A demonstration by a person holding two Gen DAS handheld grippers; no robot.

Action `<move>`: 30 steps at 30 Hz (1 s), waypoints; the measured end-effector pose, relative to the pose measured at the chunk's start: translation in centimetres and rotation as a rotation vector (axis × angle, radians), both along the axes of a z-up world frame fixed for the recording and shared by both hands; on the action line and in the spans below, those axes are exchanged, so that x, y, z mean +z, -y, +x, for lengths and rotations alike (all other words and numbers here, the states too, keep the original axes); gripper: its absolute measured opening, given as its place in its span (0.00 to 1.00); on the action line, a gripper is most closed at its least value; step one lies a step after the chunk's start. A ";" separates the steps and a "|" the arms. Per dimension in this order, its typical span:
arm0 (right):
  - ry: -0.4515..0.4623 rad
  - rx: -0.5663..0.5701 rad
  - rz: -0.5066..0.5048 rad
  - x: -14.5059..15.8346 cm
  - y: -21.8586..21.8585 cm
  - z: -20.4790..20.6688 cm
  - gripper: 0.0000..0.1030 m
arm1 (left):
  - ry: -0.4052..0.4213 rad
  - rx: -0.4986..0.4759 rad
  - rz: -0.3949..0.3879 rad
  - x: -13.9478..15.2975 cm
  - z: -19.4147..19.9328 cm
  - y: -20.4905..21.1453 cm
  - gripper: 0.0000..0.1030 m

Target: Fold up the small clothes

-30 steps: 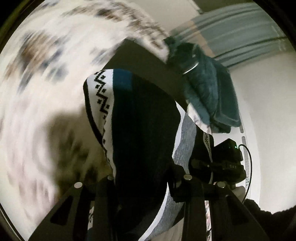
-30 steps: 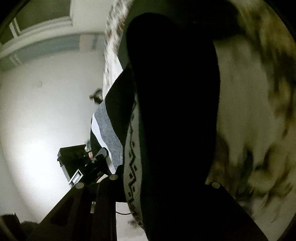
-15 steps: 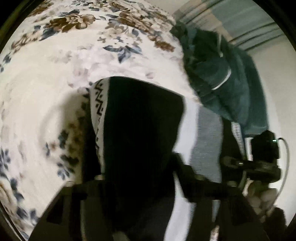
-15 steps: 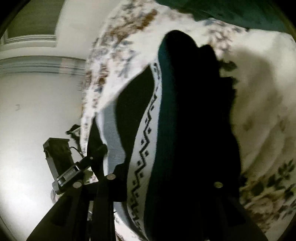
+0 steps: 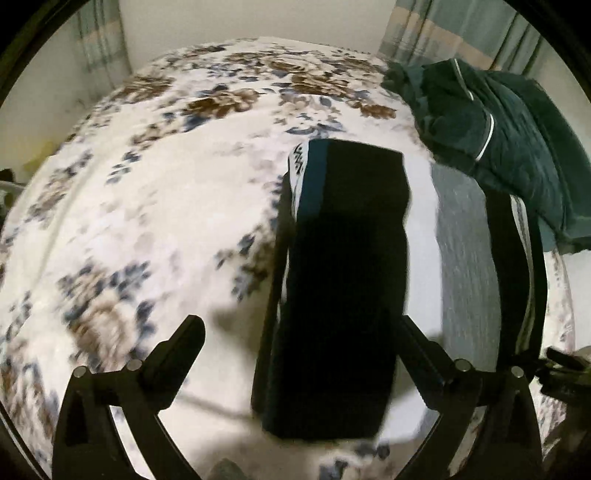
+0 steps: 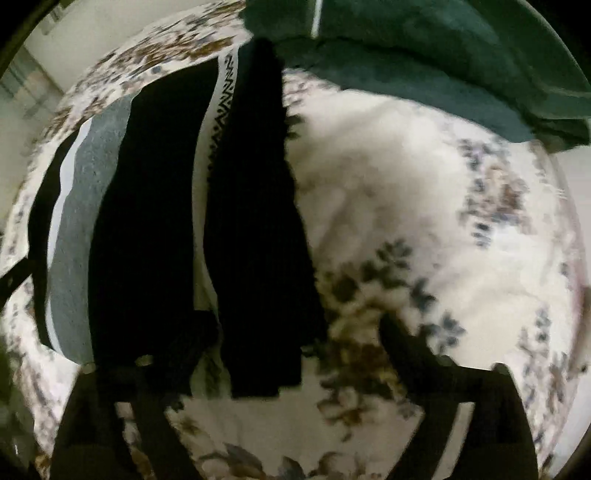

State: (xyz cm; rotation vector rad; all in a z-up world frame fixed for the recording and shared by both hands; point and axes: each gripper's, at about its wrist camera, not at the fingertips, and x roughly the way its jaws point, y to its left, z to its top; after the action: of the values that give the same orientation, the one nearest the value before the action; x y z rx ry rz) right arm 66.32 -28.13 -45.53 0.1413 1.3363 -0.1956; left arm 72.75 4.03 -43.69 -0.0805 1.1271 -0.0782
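A dark knitted garment [image 5: 343, 280] with grey, white and teal bands and a zigzag trim lies folded on the floral bed cover [image 5: 155, 192]. It shows in the right wrist view [image 6: 255, 236] too, as long dark strips. My left gripper [image 5: 299, 332] is open, its fingers [image 5: 181, 350] standing either side of the garment's near end without gripping it. My right gripper [image 6: 291, 339] is open, its left finger over the garment's near edge and its right finger [image 6: 413, 350] over the bare cover.
A pile of dark green clothing [image 5: 491, 122] lies at the far right of the bed, also at the top of the right wrist view [image 6: 424, 55]. Curtains [image 5: 443, 33] and a pale wall stand behind the bed. The other gripper's tip [image 5: 565, 365] shows at the right edge.
Both grippers held the garment lifted a second ago. They lowered it onto the bed, opened and let go; it now lies flat and folded.
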 end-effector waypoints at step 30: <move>0.517 0.029 -0.198 47.3 -9.5 -37.3 1.00 | 0.378 -0.001 0.041 36.5 -34.2 3.7 1.00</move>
State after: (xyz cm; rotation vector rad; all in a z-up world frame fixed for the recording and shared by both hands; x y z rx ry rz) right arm 29.05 -18.63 1.77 0.0023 0.7991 -0.2458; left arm 38.60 0.30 -7.19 -0.0266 0.7510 -0.0677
